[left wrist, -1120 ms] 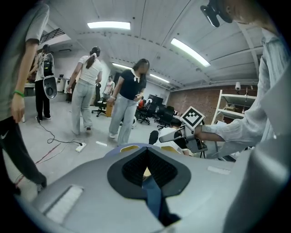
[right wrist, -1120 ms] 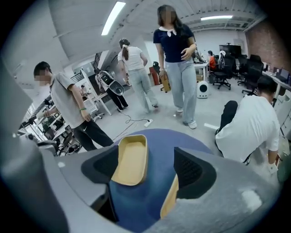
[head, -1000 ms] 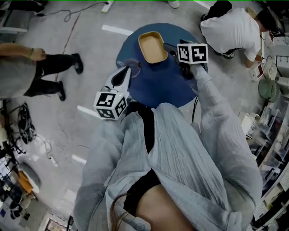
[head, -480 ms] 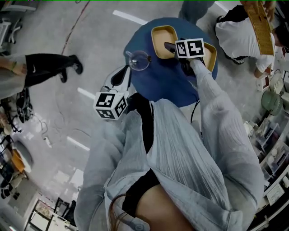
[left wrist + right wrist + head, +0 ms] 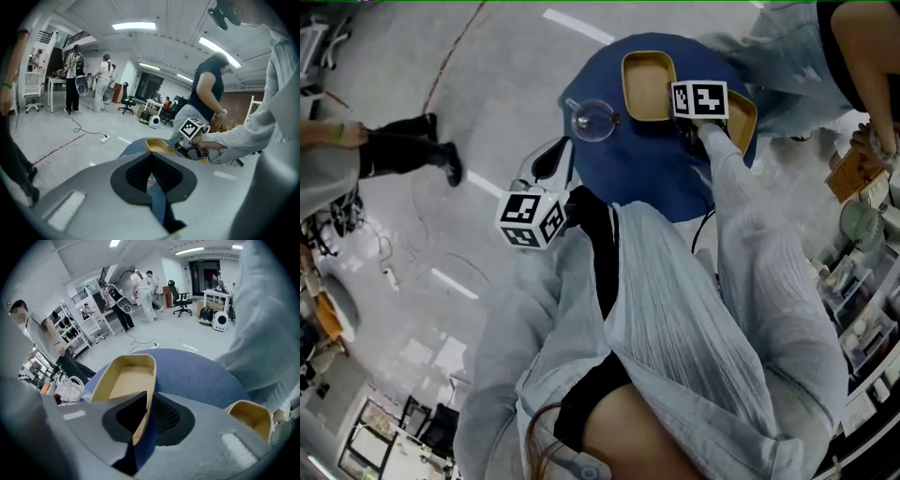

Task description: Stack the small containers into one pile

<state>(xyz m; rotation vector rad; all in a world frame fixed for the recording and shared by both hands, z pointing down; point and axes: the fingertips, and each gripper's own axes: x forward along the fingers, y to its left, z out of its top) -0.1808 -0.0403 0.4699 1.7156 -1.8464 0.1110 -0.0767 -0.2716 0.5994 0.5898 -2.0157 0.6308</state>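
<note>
Two tan oval containers stand on the round blue table [image 5: 637,173]. My right gripper [image 5: 149,399] points steeply down and its jaws have just been closing; they now pinch the near rim of the first container [image 5: 126,376] [image 5: 645,82]. The second container [image 5: 742,117] [image 5: 251,416] sits to its right, partly hidden behind the right gripper's marker cube [image 5: 700,99]. My left gripper [image 5: 555,152] [image 5: 151,157] hovers at the table's left edge, shut with nothing between its pads, aimed across at the first container [image 5: 157,144].
A clear glass bowl [image 5: 593,120] rests on the table's left side, close to my left gripper. A person [image 5: 834,56] stands right behind the table at the far right. Another person [image 5: 389,150] walks on the floor to the left.
My right gripper has sunk onto the first container's rim and closed on it. The second container has come into view beside it. My left gripper has edged toward the table.
</note>
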